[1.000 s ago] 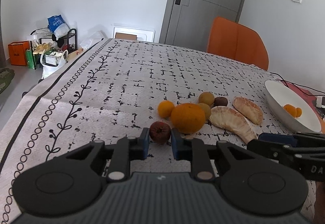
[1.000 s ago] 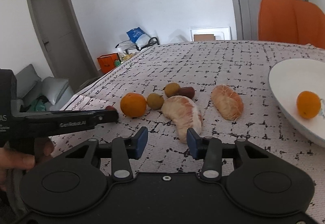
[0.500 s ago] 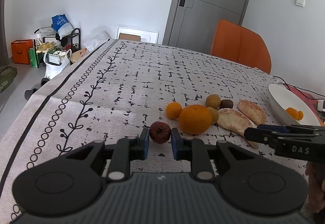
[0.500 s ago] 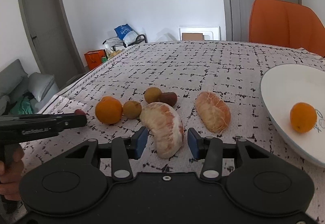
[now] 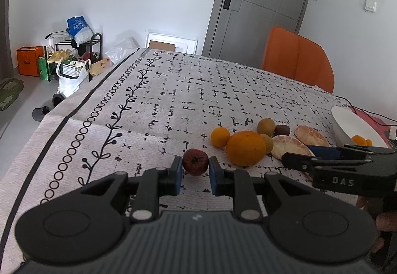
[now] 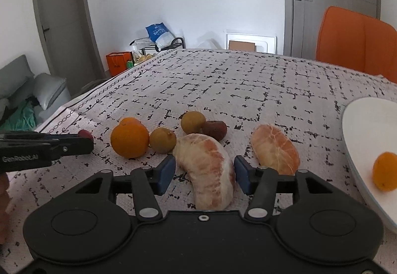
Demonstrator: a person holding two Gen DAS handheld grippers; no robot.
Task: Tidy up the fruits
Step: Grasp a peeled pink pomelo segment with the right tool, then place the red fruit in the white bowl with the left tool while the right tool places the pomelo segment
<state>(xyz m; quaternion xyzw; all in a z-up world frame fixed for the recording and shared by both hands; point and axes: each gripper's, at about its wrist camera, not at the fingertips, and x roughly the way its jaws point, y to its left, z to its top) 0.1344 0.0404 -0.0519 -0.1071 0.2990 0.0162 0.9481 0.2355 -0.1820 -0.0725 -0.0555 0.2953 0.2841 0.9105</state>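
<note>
Ahead of the left gripper (image 5: 195, 171), the tablecloth (image 5: 173, 90) lies bare all the way to the far edge. To its right a large orange (image 5: 246, 148) and small fruits crowd close, with the right gripper (image 6: 204, 171) just beyond. Right of that tool, a pomelo segment (image 6: 275, 148) sits before the white bowl (image 6: 359, 130).
</note>
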